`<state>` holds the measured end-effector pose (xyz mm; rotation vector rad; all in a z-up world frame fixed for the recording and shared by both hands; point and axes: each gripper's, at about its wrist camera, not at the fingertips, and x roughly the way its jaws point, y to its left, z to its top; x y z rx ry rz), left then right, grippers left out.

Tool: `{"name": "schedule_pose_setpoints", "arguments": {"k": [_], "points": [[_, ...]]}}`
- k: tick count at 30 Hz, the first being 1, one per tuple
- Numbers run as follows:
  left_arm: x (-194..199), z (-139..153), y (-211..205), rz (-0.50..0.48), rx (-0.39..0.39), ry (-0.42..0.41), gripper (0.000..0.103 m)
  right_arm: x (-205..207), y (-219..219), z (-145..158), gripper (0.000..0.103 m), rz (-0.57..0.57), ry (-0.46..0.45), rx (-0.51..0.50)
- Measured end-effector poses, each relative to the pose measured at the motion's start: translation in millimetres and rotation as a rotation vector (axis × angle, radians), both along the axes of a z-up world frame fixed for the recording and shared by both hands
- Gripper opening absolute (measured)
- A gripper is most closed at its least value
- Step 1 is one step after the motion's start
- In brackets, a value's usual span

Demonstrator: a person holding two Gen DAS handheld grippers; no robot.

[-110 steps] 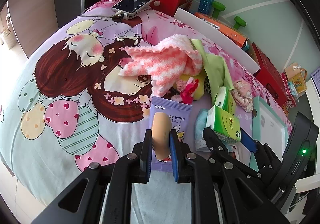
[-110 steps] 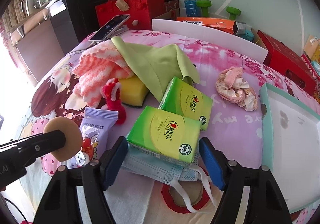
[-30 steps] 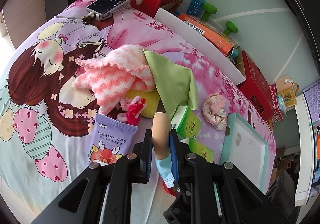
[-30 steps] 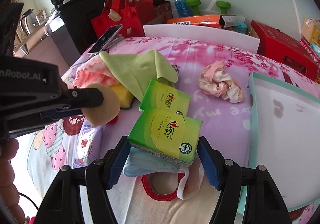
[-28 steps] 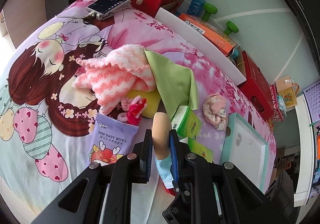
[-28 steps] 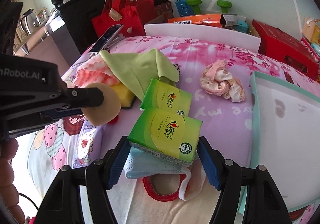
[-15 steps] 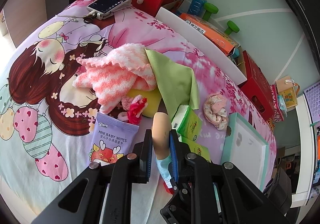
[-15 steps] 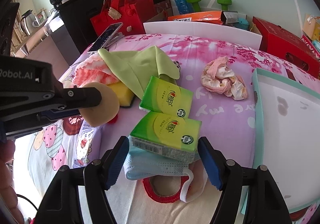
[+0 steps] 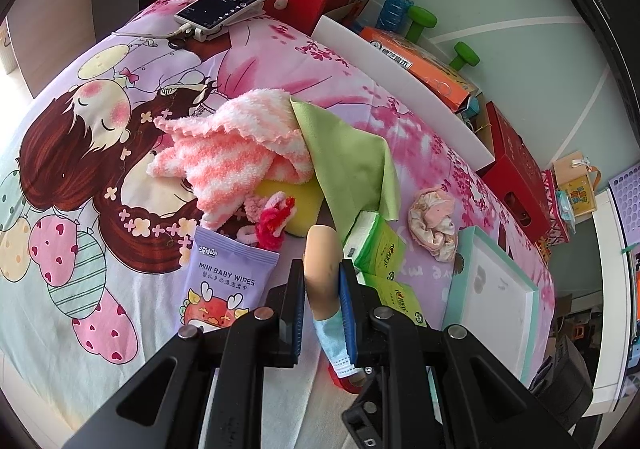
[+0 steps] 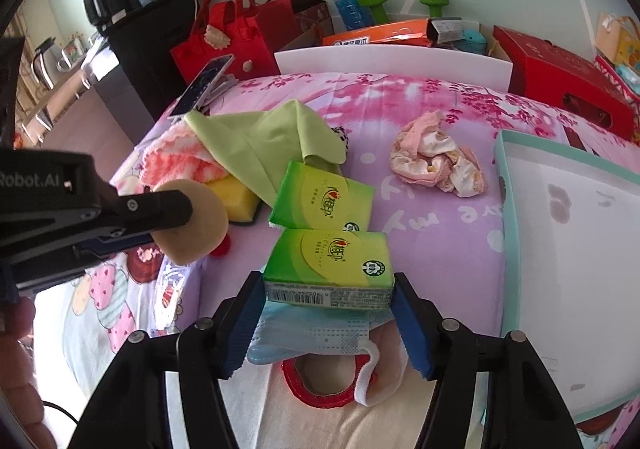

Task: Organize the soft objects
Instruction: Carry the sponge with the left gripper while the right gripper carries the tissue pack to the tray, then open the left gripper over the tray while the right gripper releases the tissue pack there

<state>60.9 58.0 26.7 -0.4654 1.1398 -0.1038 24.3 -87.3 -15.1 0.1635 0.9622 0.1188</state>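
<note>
Cartoon-print bedsheet (image 9: 72, 153) covers the bed, w/ soft stuff piled mid-bed and an empty teal-rimmed tray (image 10: 500, 209) on the right.

Progress: early, by my read. Nothing sits in the tray yet. Left tongs (image 9: 322, 289) are clenched on a tan round sponge puff (image 10: 200, 225), held up above the bed. Right tongs (image 10: 328, 313) straddle the near green tissue pack (image 10: 332, 261), jaws closing, pads at or almost at its ends; can't tell if it's properly gripped yet. That pack lies on a blue face mask (image 10: 304, 333), w/ a red tape ring (image 10: 320, 385) beneath.

Left to sort, prob: 2nd tissue pack (image 10: 324, 197), green cloth (image 10: 260, 141), pink-white fluffy towel (image 9: 232, 153), yellow sponge (image 10: 236, 201), crumpled pink cloth (image 10: 436, 161), pink-red scrunchie (image 9: 272, 217), wipes pouch (image 9: 224, 281), mask.

Writing: pouch reads "MINI BABY WIPES" plus small Chinese text. Tissue pack badge says "100%"; brand script in Chinese, not legible to me. Left tongs' body shows "Robot.AI", start cut off.
</note>
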Motion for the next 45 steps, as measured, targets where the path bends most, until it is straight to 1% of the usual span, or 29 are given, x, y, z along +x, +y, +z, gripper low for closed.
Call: {"name": "schedule_pose_setpoints", "arguments": {"k": [3, 8, 12, 15, 17, 19, 21, 24, 31, 33, 37, 40, 44, 45], "points": [[0, 1, 1, 0.0, 0.002, -0.005, 0.017, -3, -4, 9, 0.066, -0.008, -0.034, 0.017], [-2, 9, -1, -0.002, 0.011, -0.028, 0.017, -15, -23, 35, 0.066, -0.059, -0.131, 0.063], [-4, 21, -10, -0.03, 0.021, -0.071, 0.017, -25, -52, 51, 0.066, -0.157, -0.178, 0.033], [-4, 27, -24, -0.067, 0.03, -0.099, 0.017, -34, -82, 58, 0.066, -0.248, -0.189, 0.0], [-5, 31, -37, -0.104, 0.026, -0.117, 0.017, -40, -104, 60, 0.066, -0.315, -0.187, -0.035], [-6, 35, -49, -0.14, 0.022, -0.136, 0.017, -46, -124, 60, 0.066, -0.385, -0.172, -0.097], [-9, 40, -67, -0.188, 0.023, -0.165, 0.017, -53, -146, 57, 0.066, -0.462, -0.148, -0.138], [-14, 43, -98, -0.274, 0.011, -0.189, 0.017, -66, -180, 51, 0.066, -0.577, -0.115, -0.136], [-27, 34, -176, -0.504, -0.015, -0.216, 0.017, -99, -244, 40, 0.066, -0.757, -0.078, -0.134], [-32, 29, -196, -0.566, -0.032, -0.224, 0.017, -106, -254, 38, 0.066, -0.793, -0.068, -0.141], [-41, 16, -231, -0.658, -0.037, -0.235, 0.017, -117, -269, 32, 0.066, -0.844, -0.048, -0.146], [-44, 5, -245, -0.699, -0.045, -0.228, 0.017, -121, -275, 28, 0.066, -0.86, -0.039, -0.138], [-49, -7, -257, -0.721, -0.02, -0.216, 0.018, -123, -280, 26, 0.067, -0.876, -0.032, -0.124], [-49, -10, -259, -0.725, -0.014, -0.212, 0.021, -123, -280, 25, 0.067, -0.877, -0.032, -0.122]]}}
